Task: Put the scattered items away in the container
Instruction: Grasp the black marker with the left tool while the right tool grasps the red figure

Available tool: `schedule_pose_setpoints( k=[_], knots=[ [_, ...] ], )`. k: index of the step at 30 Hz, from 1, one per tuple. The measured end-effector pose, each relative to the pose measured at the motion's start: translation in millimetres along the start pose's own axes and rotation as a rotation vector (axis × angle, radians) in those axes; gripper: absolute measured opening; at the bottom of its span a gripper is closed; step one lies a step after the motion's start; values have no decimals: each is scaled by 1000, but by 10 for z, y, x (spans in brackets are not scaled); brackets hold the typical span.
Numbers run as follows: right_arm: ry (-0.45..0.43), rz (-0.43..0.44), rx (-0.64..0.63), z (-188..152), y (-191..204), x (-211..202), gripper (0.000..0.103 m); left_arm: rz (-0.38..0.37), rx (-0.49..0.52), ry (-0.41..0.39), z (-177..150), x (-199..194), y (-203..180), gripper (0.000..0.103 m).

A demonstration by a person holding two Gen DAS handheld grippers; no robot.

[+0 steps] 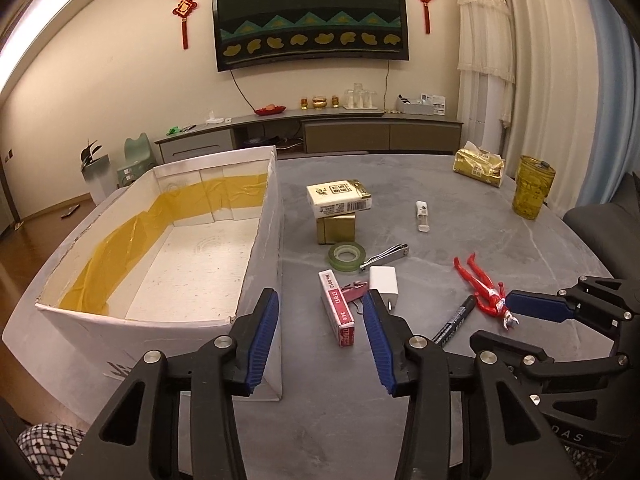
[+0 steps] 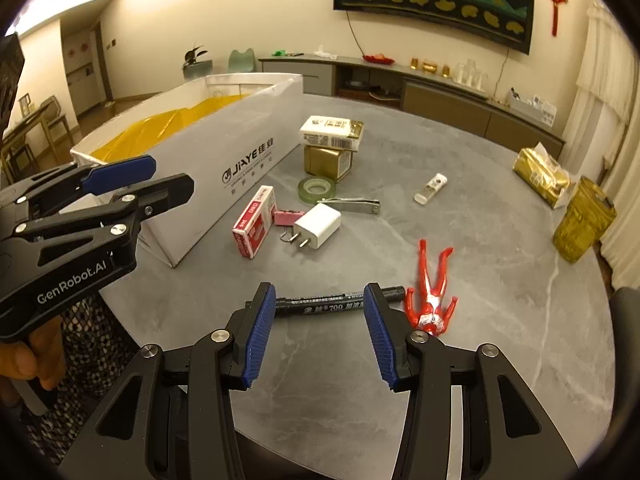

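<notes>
Box (image 2: 224, 168) side reads "JiAYE" (plus Chinese characters). Staple box (image 1: 337, 309): "No.0012", "24/6". Marker (image 2: 320, 304): "700"; left gripper (image 2: 120, 184) body: "GenRobot.AI".

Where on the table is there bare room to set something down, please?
The box floor is bare. The table is free right of the figure, and between the clippers and the gold pack, apart from a small white piece. It is crowded beside the box wall: staples, charger, tape.

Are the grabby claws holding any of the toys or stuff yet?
No, nothing is held. The left gripper and the right gripper are both open; the black marker lies on the table beyond the right one's fingers.
</notes>
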State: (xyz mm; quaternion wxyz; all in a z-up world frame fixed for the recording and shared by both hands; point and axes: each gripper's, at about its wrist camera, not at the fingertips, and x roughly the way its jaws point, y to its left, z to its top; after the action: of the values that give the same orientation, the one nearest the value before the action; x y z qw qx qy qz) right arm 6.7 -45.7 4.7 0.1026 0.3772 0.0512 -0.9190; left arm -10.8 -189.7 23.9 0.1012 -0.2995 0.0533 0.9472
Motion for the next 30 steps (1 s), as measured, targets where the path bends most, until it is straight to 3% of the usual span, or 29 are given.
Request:
schedule_pose_setpoints(
  k=[17, 21, 24, 30],
  knots=[
    [66, 27, 105, -14, -212, 113, 49, -57, 25, 22, -48, 60, -102, 49],
    [79, -15, 184, -26, -475, 109, 49, -120, 65, 35, -72, 86, -214, 49],
    [108, -67, 247, -69, -700, 135, 49, -188, 118, 84, -134, 200, -389, 54],
    [144, -93, 312, -115, -909, 213, 49, -251, 206, 166, -207, 534, -723, 54]
  ],
)
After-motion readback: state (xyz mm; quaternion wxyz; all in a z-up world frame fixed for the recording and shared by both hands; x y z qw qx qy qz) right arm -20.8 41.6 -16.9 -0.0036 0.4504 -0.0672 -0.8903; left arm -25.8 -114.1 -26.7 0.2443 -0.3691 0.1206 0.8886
